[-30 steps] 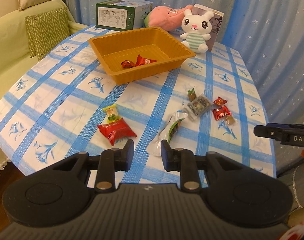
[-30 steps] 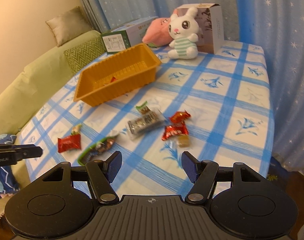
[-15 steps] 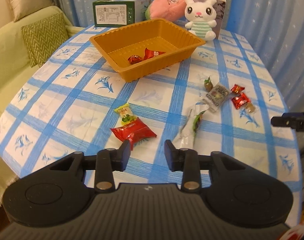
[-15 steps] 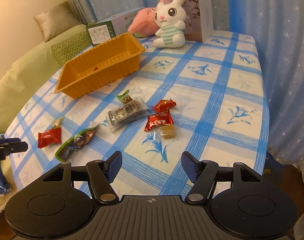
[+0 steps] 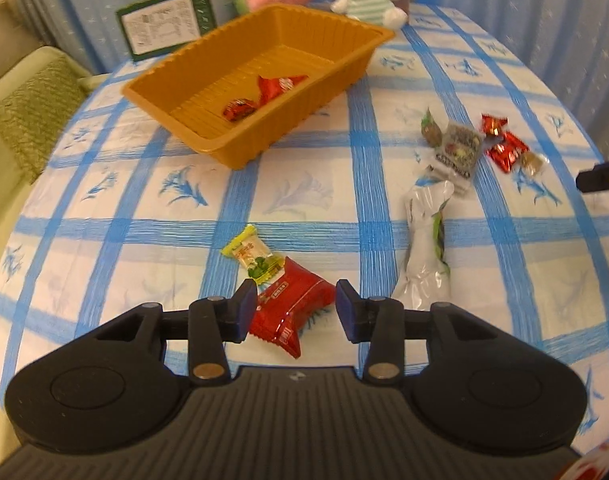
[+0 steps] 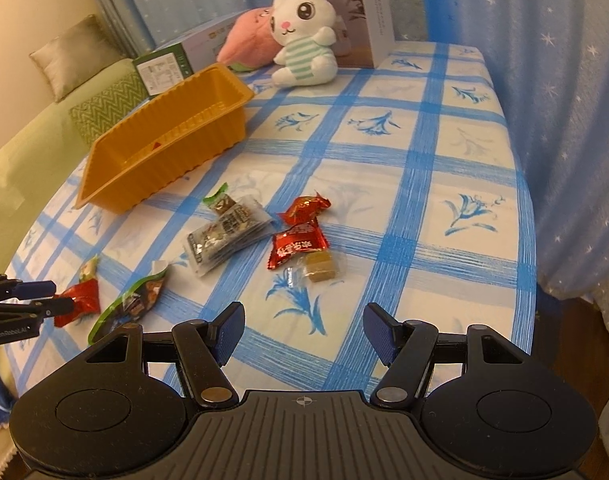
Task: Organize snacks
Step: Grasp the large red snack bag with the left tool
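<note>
The left hand-held gripper [image 5: 296, 305], jaws just opening, straddles the red snack packet [image 5: 291, 309], whose long axis runs diagonally between them, not pinched yet; the right hand-held gripper [image 6: 303, 333] stays spread and farther

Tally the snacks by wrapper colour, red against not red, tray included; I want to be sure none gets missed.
Red wrappers: 5, the last 2 in the orange tray
Other wrappers: 5
Total: 10
</note>
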A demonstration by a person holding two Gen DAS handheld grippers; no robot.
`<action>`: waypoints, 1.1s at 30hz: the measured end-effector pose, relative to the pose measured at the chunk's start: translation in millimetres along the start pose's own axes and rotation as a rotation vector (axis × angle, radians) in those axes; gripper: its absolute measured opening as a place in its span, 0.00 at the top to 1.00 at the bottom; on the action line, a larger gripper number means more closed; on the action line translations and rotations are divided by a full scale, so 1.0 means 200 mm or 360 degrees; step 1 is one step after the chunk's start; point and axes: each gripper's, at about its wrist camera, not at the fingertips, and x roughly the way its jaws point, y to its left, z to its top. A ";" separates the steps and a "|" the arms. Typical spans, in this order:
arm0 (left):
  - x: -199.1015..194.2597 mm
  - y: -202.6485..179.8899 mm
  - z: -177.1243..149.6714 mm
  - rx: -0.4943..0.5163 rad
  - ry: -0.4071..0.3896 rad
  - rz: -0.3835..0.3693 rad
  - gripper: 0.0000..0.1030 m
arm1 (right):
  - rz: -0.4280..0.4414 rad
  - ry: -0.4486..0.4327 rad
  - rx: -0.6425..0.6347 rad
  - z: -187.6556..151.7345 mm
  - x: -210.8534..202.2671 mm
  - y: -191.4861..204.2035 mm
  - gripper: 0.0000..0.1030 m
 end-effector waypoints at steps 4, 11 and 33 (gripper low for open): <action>0.04 0.00 0.00 0.0080 0.0044 -0.0038 0.60 | -0.0029 0.0006 0.0044 0.00 0.01 -0.02 0.36; 0.07 0.03 -0.01 0.0042 0.0069 -0.0068 0.61 | -0.0054 0.0011 0.0077 0.01 0.04 -0.03 0.36; 0.02 0.05 0.02 -0.0151 0.0025 -0.0063 0.77 | 0.0036 -0.0005 -0.0292 0.07 0.13 -0.01 0.36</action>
